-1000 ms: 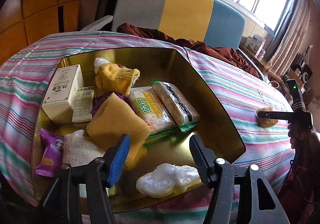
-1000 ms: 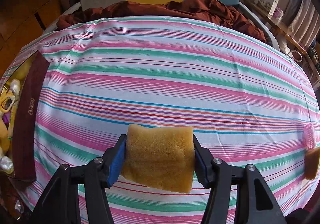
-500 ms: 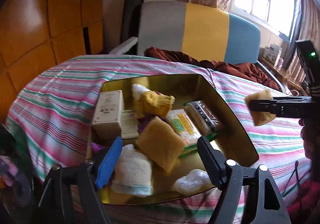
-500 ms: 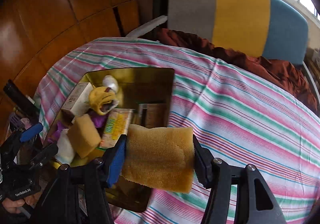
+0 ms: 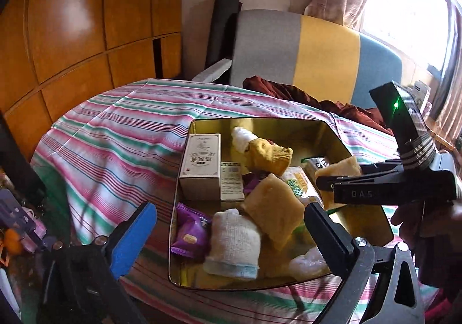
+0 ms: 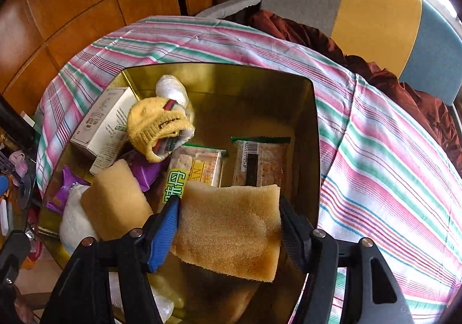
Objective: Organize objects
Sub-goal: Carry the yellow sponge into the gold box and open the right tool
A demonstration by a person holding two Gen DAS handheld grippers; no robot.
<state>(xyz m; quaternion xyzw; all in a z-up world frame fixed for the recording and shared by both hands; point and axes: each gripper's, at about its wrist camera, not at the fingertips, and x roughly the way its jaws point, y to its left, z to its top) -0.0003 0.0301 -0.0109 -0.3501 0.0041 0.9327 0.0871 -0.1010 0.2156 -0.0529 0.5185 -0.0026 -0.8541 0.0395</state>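
Note:
My right gripper (image 6: 229,225) is shut on a yellow sponge (image 6: 231,225) and holds it over the gold tin box (image 6: 314,133); the sponge also shows in the left wrist view (image 5: 337,176), above the box's right side. The gold box (image 5: 260,121) holds a second sponge (image 5: 274,208), a white carton (image 5: 200,169), a yellow sock (image 5: 268,155), snack packs (image 6: 260,162), a purple packet (image 5: 189,233), a white cloth roll (image 5: 234,240) and a plastic-wrapped lump (image 5: 306,263). My left gripper (image 5: 231,234) is open and empty, near the box's front edge.
The box sits on a round table with a striped cloth (image 5: 121,133). A grey, yellow and blue chair (image 5: 300,49) with a brown cloth (image 6: 317,32) stands behind it. Wooden panels (image 5: 86,20) fill the left. Clutter (image 5: 17,225) lies at the lower left.
My right gripper lifted the sponge off the table and carried it left, over the box. My left gripper drew back and up from the box, still open.

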